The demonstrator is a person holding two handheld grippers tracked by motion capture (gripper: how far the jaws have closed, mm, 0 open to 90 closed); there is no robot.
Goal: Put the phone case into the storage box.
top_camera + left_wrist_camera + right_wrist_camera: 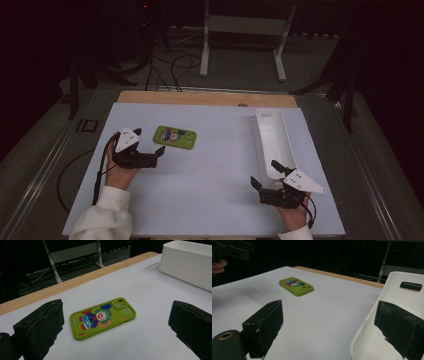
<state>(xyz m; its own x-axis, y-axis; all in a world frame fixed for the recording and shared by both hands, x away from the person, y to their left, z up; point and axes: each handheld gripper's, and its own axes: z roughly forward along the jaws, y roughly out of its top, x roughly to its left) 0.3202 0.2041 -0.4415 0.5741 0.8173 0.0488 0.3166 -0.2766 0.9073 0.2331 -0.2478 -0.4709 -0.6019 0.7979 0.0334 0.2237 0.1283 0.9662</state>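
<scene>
White tabletop: green phone case just ahead of open left tongs

No words, numbers, brand marks or signs can be read anywhere in these views. The only printed thing is the green phone case lying on the white tabletop: it carries a colourful cartoon clown figure, with no lettering that can be made out. The white bin bears no label.
</scene>
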